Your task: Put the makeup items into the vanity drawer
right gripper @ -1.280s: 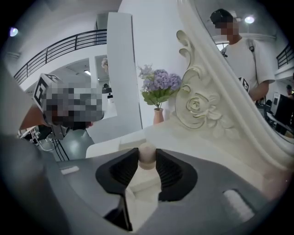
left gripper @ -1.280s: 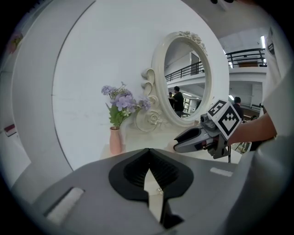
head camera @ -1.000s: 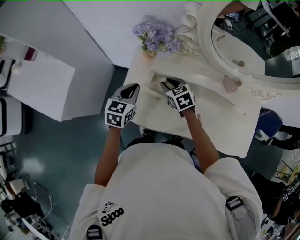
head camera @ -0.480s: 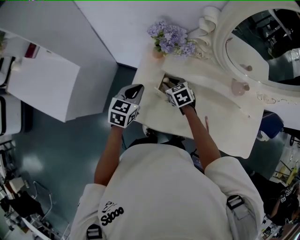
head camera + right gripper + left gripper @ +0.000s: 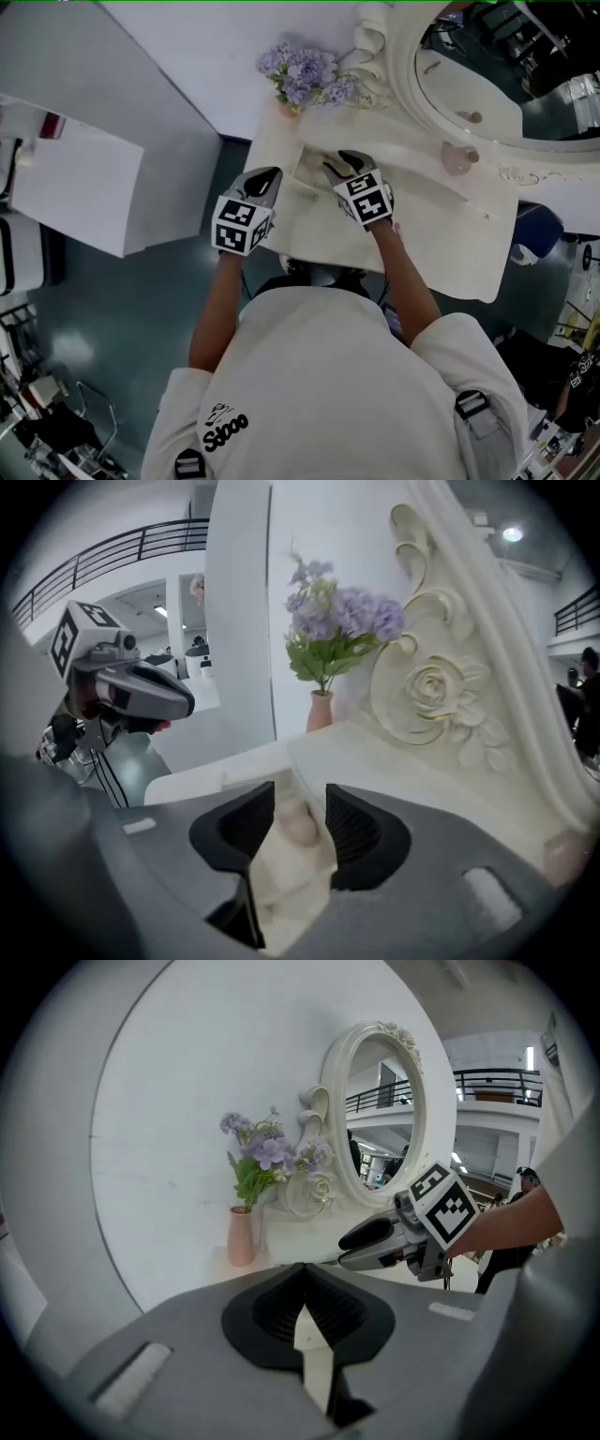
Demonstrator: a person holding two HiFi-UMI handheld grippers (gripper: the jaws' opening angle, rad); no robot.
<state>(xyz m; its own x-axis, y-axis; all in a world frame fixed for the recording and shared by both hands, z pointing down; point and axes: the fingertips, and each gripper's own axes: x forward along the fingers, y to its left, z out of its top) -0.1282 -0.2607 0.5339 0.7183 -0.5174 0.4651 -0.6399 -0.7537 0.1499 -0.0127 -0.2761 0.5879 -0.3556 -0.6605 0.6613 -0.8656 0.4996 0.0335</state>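
The cream vanity [image 5: 441, 234] has its small left drawer [image 5: 302, 161] pulled open. My right gripper [image 5: 339, 167] hangs over that drawer, pointing down into it. In the right gripper view its jaws [image 5: 300, 808] are open and have just been opening. A pale pinkish rounded item [image 5: 300, 831] lies in the drawer [image 5: 281, 892] below the gap, untouched by the pads. My left gripper [image 5: 261, 183] hovers off the vanity's left edge, shut and empty [image 5: 302, 1312]. A pink rounded bottle [image 5: 457, 159] stands on the vanity top by the mirror.
A pink vase of purple flowers [image 5: 305, 75] stands at the vanity's back left corner, close behind the drawer. The oval mirror [image 5: 469, 75] with its carved frame rises at the back. A white cabinet [image 5: 75, 187] stands to the left across the dark floor.
The head view has swayed from side to side. Both grippers keep their places, the right over the open drawer and the left beside the vanity's edge.
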